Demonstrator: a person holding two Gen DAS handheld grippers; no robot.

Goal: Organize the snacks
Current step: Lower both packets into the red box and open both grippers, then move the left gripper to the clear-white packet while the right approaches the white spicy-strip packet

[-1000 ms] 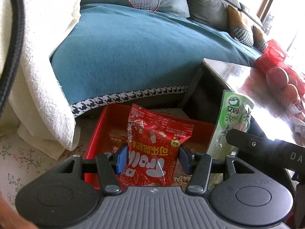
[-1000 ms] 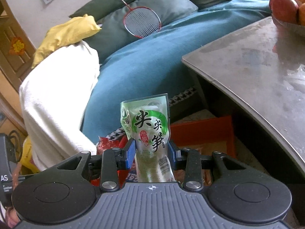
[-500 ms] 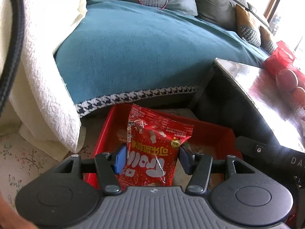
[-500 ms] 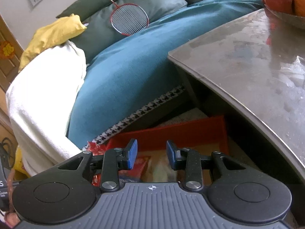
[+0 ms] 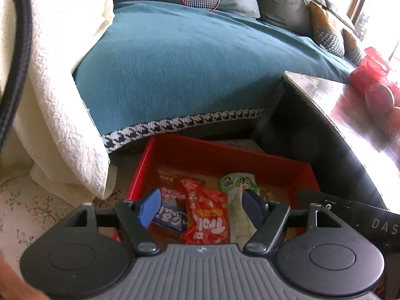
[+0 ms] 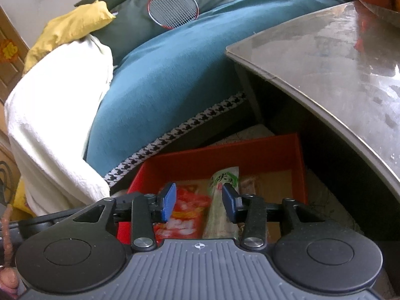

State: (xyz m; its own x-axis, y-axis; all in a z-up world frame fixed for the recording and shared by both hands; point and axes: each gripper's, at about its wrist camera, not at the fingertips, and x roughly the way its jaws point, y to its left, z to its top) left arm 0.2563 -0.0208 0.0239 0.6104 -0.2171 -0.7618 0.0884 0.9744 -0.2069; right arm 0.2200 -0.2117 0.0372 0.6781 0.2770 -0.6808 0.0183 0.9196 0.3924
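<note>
**Both packets down in the red box**

The teal sofa cover with its houndstooth trim (image 5: 180,57) fills the upper half of the left wrist view, with the grey glossy table (image 6: 337,57) cutting in from the right of the right wrist view. Below them, at lower centre, sits the red rectangular cardboard box (image 5: 225,153) on the floor between sofa and table.

A second ago each gripper carried a packet; now neither does. The left gripper (image 5: 200,206) hangs over the box with its jaws spread wide and nothing between them, and the red crinkly snack packet (image 5: 207,215) it was holding lies flat inside, at lower centre. The right gripper (image 6: 198,201) is likewise parted and empty; its green-and-white sachet (image 5: 238,200) lies just beside the red packet, on its right. I judge this pair as sorted, with both grippers free for whatever is left.

A blue-and-white wrapper (image 5: 171,218) lies left of the red packet, half hidden behind the left finger. The near edge of the box is cut off by both gripper bodies, and the print on the packets underneath is too blurred to read.
</note>
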